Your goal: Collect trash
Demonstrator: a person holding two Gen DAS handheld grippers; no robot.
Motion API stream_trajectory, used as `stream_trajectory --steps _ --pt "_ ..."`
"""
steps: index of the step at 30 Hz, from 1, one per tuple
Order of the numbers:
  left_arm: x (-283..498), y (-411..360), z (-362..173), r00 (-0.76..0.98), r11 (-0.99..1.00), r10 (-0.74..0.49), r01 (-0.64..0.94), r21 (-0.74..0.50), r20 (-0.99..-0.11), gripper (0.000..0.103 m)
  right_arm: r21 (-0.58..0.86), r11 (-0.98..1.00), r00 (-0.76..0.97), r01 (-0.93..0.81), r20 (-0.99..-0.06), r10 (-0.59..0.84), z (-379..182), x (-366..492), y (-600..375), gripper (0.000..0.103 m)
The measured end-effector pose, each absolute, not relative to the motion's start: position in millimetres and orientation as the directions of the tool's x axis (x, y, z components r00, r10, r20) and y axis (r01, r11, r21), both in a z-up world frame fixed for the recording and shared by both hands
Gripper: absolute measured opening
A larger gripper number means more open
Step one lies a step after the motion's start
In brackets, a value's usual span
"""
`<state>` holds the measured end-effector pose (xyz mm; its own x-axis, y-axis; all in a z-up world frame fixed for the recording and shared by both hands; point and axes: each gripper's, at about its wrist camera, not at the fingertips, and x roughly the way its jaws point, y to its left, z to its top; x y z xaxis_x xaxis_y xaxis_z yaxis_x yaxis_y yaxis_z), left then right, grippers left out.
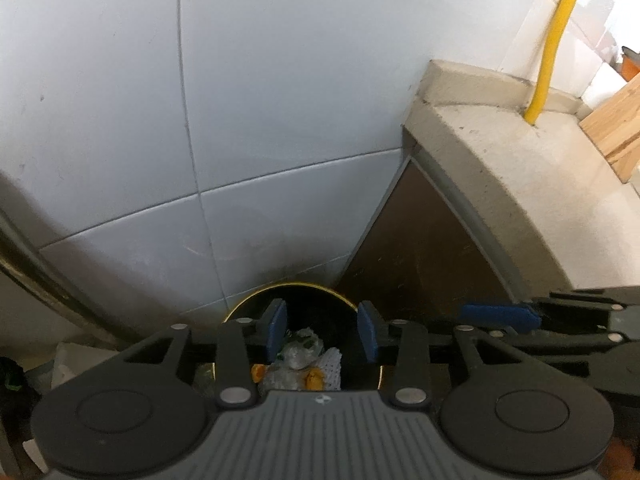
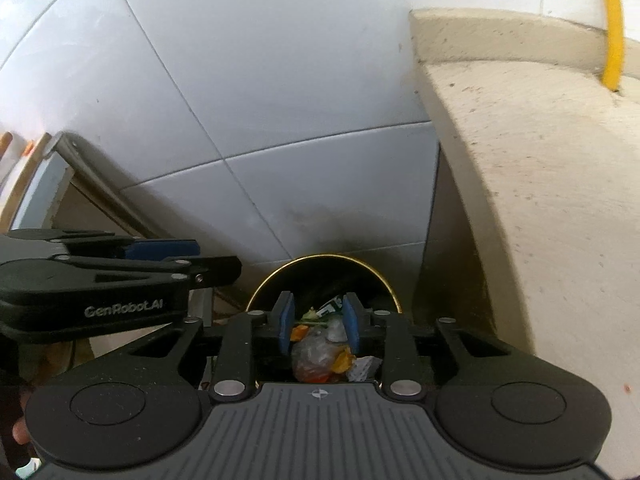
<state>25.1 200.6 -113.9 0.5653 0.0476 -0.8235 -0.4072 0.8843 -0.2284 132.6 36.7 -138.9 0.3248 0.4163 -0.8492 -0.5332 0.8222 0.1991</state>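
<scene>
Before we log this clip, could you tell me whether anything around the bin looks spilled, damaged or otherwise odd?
Nothing looks spilled: the trash lies inside the bin, below both open grippers. The only oddity is a dark smudge on the wall tiles just above the bin's rim, which looks like grime.

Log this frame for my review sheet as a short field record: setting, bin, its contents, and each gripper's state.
setting: white tiled wall, beige counter to the right, yellow pipe rising from it
bin: round dark bin with a gold rim, standing at the foot of the wall
contents: crumpled clear plastic, white paper and orange scraps
left gripper: above the bin, jaws apart, nothing between the pads
right gripper: above the bin, jaws apart, holding nothing
</scene>
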Motion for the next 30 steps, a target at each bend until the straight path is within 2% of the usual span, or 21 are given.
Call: stream_trajectory --steps 7,13,23,26,30 --pt "23.3 194.7 -106.0 0.604 0.886 0.003 -0.37 -0.277 -0.797 0.035 0.178 0.857 0.405 -0.483 -0.823 0.399 -116.0 108.8 16.2 0.041" --pt "21.7 179.0 -105.3 0.594 0.903 0.003 -0.347 -0.253 -0.805 0.036 0.163 0.876 0.451 -0.454 -0.806 0.384 -101.8 94.7 -1.7 0.046" --pt "-1.4 157.1 -87.9 0.591 0.879 0.078 -0.42 -0.224 -0.803 0.038 0.175 0.848 0.444 -0.5 -0.789 0.425 -94.0 91.0 -13.4 0.047" --pt "-7.3 148.2 -78.9 0.598 0.869 0.11 -0.445 -0.214 -0.794 0.043 0.178 0.833 0.441 -0.524 -0.78 0.444 -88.9 87.5 -18.3 0.049" --pt "-13.8 137.1 -67.4 0.605 0.862 0.145 -0.465 -0.2 -0.783 0.044 0.19 0.818 0.44 -0.543 -0.765 0.47 -82.6 84.0 -29.3 0.051"
